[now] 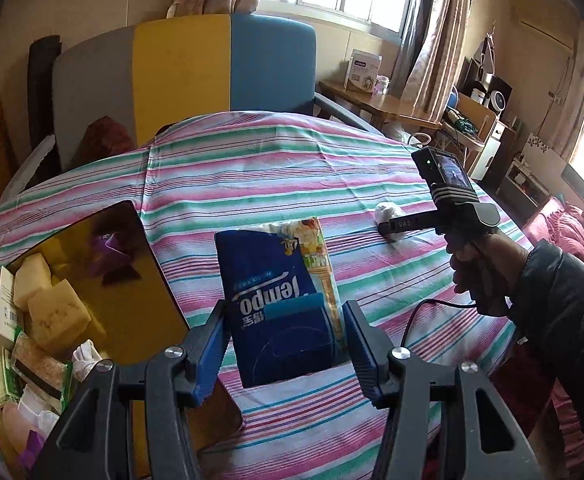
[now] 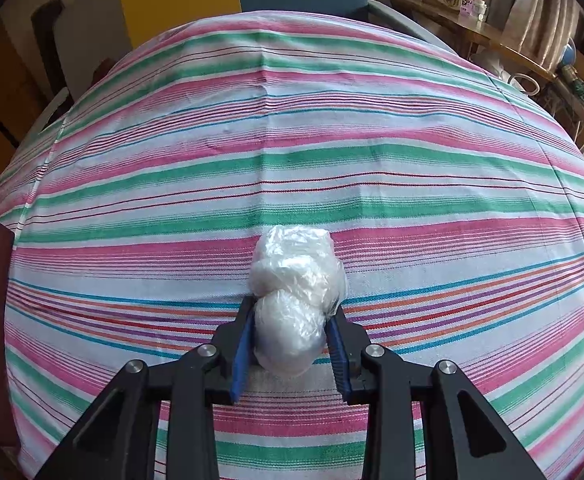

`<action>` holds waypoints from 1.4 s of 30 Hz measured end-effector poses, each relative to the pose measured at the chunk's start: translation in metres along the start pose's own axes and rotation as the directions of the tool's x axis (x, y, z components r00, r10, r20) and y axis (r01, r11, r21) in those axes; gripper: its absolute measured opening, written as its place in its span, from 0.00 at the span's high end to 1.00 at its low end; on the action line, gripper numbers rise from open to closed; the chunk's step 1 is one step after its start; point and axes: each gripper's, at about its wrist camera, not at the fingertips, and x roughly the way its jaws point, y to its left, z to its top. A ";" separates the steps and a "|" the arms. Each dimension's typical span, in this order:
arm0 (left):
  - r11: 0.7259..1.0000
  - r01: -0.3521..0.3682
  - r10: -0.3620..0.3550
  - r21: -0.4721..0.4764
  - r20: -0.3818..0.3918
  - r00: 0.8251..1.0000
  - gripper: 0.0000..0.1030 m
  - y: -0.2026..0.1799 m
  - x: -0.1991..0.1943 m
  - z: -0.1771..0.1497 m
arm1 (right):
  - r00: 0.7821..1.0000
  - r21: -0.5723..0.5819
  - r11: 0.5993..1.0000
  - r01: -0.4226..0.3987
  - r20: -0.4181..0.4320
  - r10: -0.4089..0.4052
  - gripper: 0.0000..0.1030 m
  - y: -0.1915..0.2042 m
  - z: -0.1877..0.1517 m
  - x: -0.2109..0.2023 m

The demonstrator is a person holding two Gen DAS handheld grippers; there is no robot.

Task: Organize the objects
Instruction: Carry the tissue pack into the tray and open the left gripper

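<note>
Left gripper (image 1: 285, 334): clenched on a blue Tempo tissue pack (image 1: 269, 304); both blue pads press the pack's sides, and the pack is lifted clear of the cloth.
Tissue pack: held lengthwise between the fingers, with a second, yellow-and-white packet (image 1: 319, 258) lying against its right side; whether the pads also press that packet cannot be told.
Right gripper (image 2: 289, 340): clenched on a white wad wrapped in clear plastic (image 2: 296, 292); the lower lobe sits between the blue pads, the upper lobe projects beyond the fingertips.
Plastic-wrapped wad: at the right gripper's tips, down at the striped tablecloth (image 2: 292, 152); contact with the cloth cannot be confirmed.
Storage box (image 1: 143, 280): brown, open, on the cloth left of the tissue pack; holds yellowish soap-like blocks (image 1: 51, 304), small cartons and wrapped items.
Right hand (image 1: 476, 276): grips the right gripper's handle, dark sleeve behind it.
Background: grey, yellow and blue headboard (image 1: 183, 76), wooden side table (image 1: 376, 104).
</note>
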 end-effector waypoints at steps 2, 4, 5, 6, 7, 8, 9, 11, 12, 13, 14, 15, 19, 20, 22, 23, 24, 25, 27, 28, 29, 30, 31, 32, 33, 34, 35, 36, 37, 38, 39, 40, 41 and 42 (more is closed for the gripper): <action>1.000 0.002 -0.002 -0.014 0.008 1.000 0.45 0.006 -0.005 0.000 | 1.000 -0.005 1.000 0.004 0.002 -0.004 0.67 0.001 0.000 0.000; 1.000 0.000 0.001 -0.027 0.024 1.000 0.45 0.016 -0.013 0.001 | 1.000 -0.016 1.000 0.013 0.004 -0.013 0.67 0.002 0.000 0.000; 0.999 -0.005 0.006 -0.043 0.037 0.999 0.45 0.024 -0.018 0.002 | 1.000 -0.022 1.000 0.018 0.006 -0.018 0.67 0.002 -0.001 0.000; 0.998 -0.012 0.015 -0.069 0.049 0.999 0.45 0.034 -0.023 0.003 | 1.000 -0.025 0.999 0.022 0.007 -0.021 0.67 0.003 -0.001 0.000; 0.994 -0.017 0.023 -0.105 0.056 0.998 0.45 0.049 -0.028 0.004 | 1.000 -0.027 0.999 0.024 0.007 -0.024 0.67 0.005 0.000 0.001; 0.989 -0.019 0.028 -0.147 0.059 0.998 0.45 0.064 -0.033 0.004 | 1.000 -0.029 0.999 0.025 0.006 -0.025 0.67 0.006 0.001 0.002; 0.981 -0.022 0.035 -0.193 0.061 0.998 0.45 0.080 -0.038 0.002 | 1.000 -0.030 0.999 0.027 0.006 -0.026 0.67 0.007 0.002 0.003; 0.958 -0.032 0.050 -0.285 0.056 0.997 0.45 0.114 -0.046 -0.004 | 1.000 -0.034 0.999 0.031 0.005 -0.031 0.67 0.008 0.003 0.004; 0.947 -0.043 0.062 -0.317 0.052 0.997 0.45 0.128 -0.049 -0.007 | 0.999 -0.037 0.999 0.035 0.005 -0.034 0.67 0.008 0.004 0.004; 0.935 -0.060 0.079 -0.349 0.042 0.996 0.45 0.142 -0.050 -0.012 | 0.999 -0.041 0.998 0.038 0.005 -0.038 0.67 0.010 0.004 0.005; 0.924 -0.068 0.085 -0.376 0.028 0.996 0.46 0.153 -0.050 -0.016 | 0.999 -0.042 0.998 0.040 0.004 -0.039 0.67 0.010 0.005 0.006; 0.913 -0.064 0.076 -0.403 0.015 0.997 0.45 0.162 -0.048 -0.020 | 0.999 -0.042 0.998 0.039 0.004 -0.039 0.67 0.008 0.003 0.004; 0.856 0.019 -0.037 -0.517 -0.024 0.999 0.45 0.184 -0.027 -0.026 | 0.999 -0.042 0.998 0.040 0.003 -0.040 0.67 0.008 0.003 0.005; 0.849 0.036 -0.063 -0.527 -0.032 0.998 0.45 0.184 -0.019 -0.025 | 0.999 -0.043 0.998 0.041 0.003 -0.041 0.67 0.007 0.003 0.004; 0.852 0.039 -0.087 -0.522 -0.068 0.994 0.45 0.179 -0.002 -0.019 | 0.999 -0.043 0.998 0.043 0.003 -0.043 0.67 0.008 0.002 0.003; 0.848 0.034 -0.097 -0.529 -0.091 0.991 0.46 0.178 0.008 -0.015 | 0.999 -0.045 0.998 0.044 0.003 -0.044 0.67 0.007 0.002 0.002; 0.842 0.042 -0.117 -0.538 -0.106 0.987 0.45 0.177 0.017 -0.013 | 0.999 -0.046 0.998 0.044 0.003 -0.044 0.67 0.006 0.001 0.002; 0.839 0.050 -0.139 -0.542 -0.125 0.982 0.45 0.177 0.027 -0.009 | 0.999 -0.047 0.998 0.044 0.002 -0.043 0.67 0.006 0.002 0.002; 0.838 0.016 -0.123 -0.546 -0.161 0.979 0.45 0.176 0.041 -0.005 | 0.999 -0.045 0.998 0.043 0.002 -0.043 0.67 0.006 0.002 0.002; 0.849 0.002 -0.111 -0.528 -0.175 0.978 0.45 0.173 0.047 -0.002 | 0.999 -0.045 0.998 0.043 0.002 -0.043 0.67 0.006 0.002 0.002; 0.857 -0.018 -0.094 -0.515 -0.191 0.977 0.45 0.172 0.053 0.001 | 0.999 -0.046 0.998 0.044 0.002 -0.044 0.67 0.006 0.001 0.002; 0.860 -0.040 -0.078 -0.509 -0.209 0.975 0.46 0.172 0.058 0.002 | 0.999 -0.048 0.998 0.044 0.001 -0.044 0.67 0.006 0.002 0.002; 0.863 -0.050 -0.076 -0.503 -0.226 0.971 0.45 0.173 0.065 0.003 | 0.999 -0.049 0.998 0.044 0.001 -0.044 0.67 0.006 0.002 0.002; 0.864 -0.062 -0.068 -0.500 -0.236 0.969 0.45 0.173 0.070 0.003 | 0.999 -0.050 0.998 0.044 0.000 -0.044 0.67 0.006 0.002 0.002; 0.867 -0.080 -0.052 -0.491 -0.249 0.967 0.45 0.174 0.075 0.003 | 0.999 -0.050 0.998 0.043 0.000 -0.043 0.67 0.006 0.003 0.002; 0.872 -0.093 -0.040 -0.481 -0.260 0.965 0.45 0.173 0.078 0.003 | 0.999 -0.051 0.998 0.043 0.000 -0.043 0.67 0.006 0.003 0.002; 0.871 -0.100 -0.036 -0.480 -0.267 0.963 0.45 0.174 0.082 0.003 | 0.999 -0.052 0.998 0.044 -0.001 -0.044 0.67 0.006 0.003 0.002; 0.870 -0.105 -0.036 -0.483 -0.273 0.961 0.45 0.175 0.085 0.002 | 0.999 -0.053 0.998 0.045 -0.001 -0.045 0.67 0.006 0.003 0.002; 0.870 -0.111 -0.030 -0.480 -0.278 0.960 0.45 0.176 0.087 0.002 | 0.999 -0.053 0.998 0.045 -0.001 -0.045 0.67 0.006 0.003 0.003; 0.872 -0.119 -0.023 -0.475 -0.282 0.959 0.45 0.177 0.088 0.002 | 0.999 -0.054 0.998 0.045 -0.001 -0.045 0.66 0.006 0.004 0.003; 0.873 -0.125 -0.017 -0.471 -0.286 0.958 0.45 0.177 0.090 0.002 | 0.999 -0.054 0.998 0.045 0.000 -0.045 0.66 0.006 0.003 0.003; 0.874 -0.127 -0.018 -0.470 -0.291 0.957 0.45 0.178 0.092 0.002 | 0.999 -0.055 0.997 0.046 0.000 -0.046 0.66 0.006 0.003 0.003; 0.873 -0.128 -0.018 -0.470 -0.293 0.956 0.45 0.178 0.094 0.002 | 0.999 -0.056 0.997 0.046 0.000 -0.046 0.66 0.006 0.004 0.003; 0.874 -0.135 -0.012 -0.467 -0.298 0.954 0.45 0.178 0.096 0.002 | 0.999 -0.056 0.997 0.046 0.000 -0.046 0.66 0.006 0.004 0.003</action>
